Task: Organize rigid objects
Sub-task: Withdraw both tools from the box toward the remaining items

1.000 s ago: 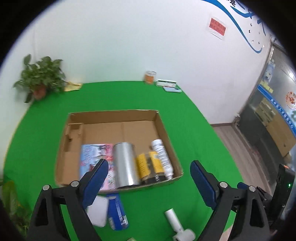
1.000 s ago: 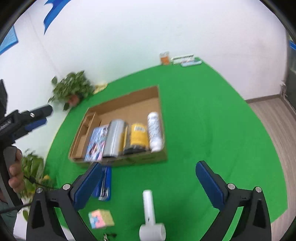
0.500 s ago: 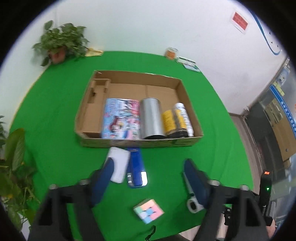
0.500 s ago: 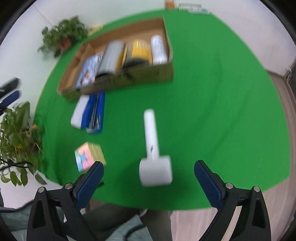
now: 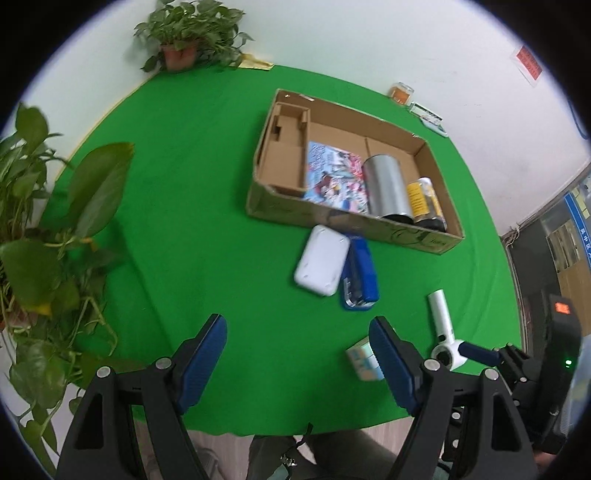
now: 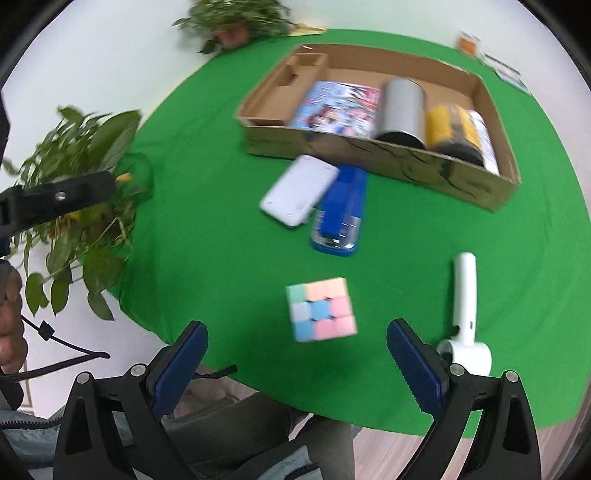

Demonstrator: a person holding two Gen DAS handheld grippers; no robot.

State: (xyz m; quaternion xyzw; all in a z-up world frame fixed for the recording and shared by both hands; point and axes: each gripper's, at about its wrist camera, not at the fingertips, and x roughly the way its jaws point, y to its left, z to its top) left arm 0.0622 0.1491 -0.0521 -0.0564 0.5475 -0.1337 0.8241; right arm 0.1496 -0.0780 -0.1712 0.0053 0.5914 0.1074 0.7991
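A cardboard box (image 5: 343, 221) (image 6: 406, 162) on the green table holds a magazine (image 5: 336, 177), a silver can (image 5: 386, 190), a yellow-labelled jar (image 5: 424, 199) and a white bottle (image 6: 485, 144). In front of it lie a white case (image 5: 321, 266) (image 6: 299, 190), a blue stapler (image 5: 360, 275) (image 6: 341, 210), a pastel cube (image 6: 320, 309) (image 5: 364, 360) and a white lint roller (image 6: 465, 310) (image 5: 443, 325). My left gripper (image 5: 297, 356) is open and empty above the table's near edge. My right gripper (image 6: 297, 363) is open and empty, just in front of the cube.
Potted plants stand at the far left corner (image 5: 184, 33) and beside the table's left edge (image 5: 44, 229). An orange jar (image 5: 400, 92) and small flat packs (image 5: 430, 114) sit at the far edge by the wall. My lap shows below the table edge.
Both grippers have pulled back and swung left from the box toward the table's near edge. The cube now sits between the right gripper's fingers in view; the left gripper faces bare cloth.
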